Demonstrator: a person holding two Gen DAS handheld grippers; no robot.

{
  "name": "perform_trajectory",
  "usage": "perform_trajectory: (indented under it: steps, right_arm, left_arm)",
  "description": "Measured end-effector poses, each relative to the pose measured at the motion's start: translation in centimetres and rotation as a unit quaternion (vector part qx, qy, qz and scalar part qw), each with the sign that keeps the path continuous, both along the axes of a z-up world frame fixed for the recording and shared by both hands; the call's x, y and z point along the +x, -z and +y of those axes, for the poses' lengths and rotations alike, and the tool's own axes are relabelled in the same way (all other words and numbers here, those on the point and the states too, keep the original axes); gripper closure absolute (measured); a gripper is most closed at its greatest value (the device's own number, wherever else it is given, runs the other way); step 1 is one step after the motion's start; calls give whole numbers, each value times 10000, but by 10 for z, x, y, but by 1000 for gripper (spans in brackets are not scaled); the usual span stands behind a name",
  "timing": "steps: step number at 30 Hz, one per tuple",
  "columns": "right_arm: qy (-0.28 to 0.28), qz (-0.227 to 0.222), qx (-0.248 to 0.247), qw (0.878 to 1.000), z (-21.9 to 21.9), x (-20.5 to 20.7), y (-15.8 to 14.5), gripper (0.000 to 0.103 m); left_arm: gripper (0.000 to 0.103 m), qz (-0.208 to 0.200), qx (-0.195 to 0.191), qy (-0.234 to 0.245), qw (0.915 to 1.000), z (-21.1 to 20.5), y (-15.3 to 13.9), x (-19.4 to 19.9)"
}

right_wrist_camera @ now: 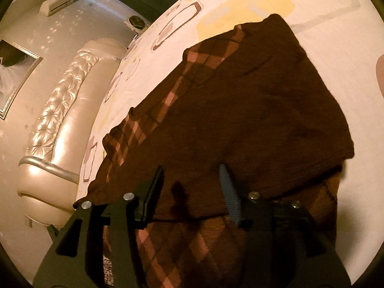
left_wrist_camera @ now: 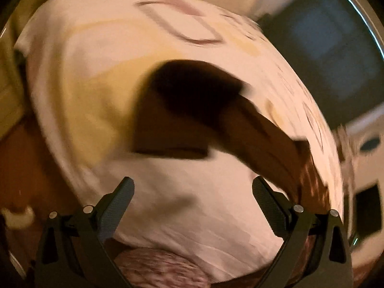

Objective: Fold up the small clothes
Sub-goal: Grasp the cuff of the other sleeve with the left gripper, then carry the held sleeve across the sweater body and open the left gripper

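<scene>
A dark brown knitted garment [right_wrist_camera: 252,110] with a pink and orange argyle pattern lies on the white patterned bedsheet [right_wrist_camera: 324,36], one plain brown layer folded over the patterned part. My right gripper [right_wrist_camera: 190,168] hovers low over its near part, jaws apart, with no fabric pinched between the fingers. In the blurred left wrist view the same garment [left_wrist_camera: 182,110] shows as a dark shape on the sheet [left_wrist_camera: 192,216]. My left gripper [left_wrist_camera: 192,180] stands wide open above bare sheet, to the near side of the garment, with nothing between its fingers.
A padded cream headboard [right_wrist_camera: 67,110] runs along the bed's left side, with a framed picture [right_wrist_camera: 14,76] and an air conditioner [right_wrist_camera: 57,2] on the wall behind. A dark screen-like panel [left_wrist_camera: 336,48] lies beyond the bed. Pinkish mottled fabric [left_wrist_camera: 156,266] sits under the left gripper.
</scene>
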State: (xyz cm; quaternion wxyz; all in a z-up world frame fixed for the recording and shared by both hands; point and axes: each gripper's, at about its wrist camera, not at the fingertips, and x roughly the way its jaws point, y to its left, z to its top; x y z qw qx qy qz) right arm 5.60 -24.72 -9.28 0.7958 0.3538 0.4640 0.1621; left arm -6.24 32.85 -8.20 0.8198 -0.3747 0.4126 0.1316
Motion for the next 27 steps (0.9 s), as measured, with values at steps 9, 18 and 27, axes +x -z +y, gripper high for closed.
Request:
perform_trajectory:
  steps: [9,18,27]
  right_arm:
    - [20,-27,-106,9999,4,-1,-2,52]
    - [19,-55,-152,9999,5,-1,-2,51]
    - [35,-54,-133,9999,4,-1,-2,51]
  left_arm:
    - [5,-666,-1076,-370,9913,23,21,8]
    - [5,-1189,-1529,-624,9791,29,4,8]
    - [10,-1278,-1456,-536,9796,33,0,16]
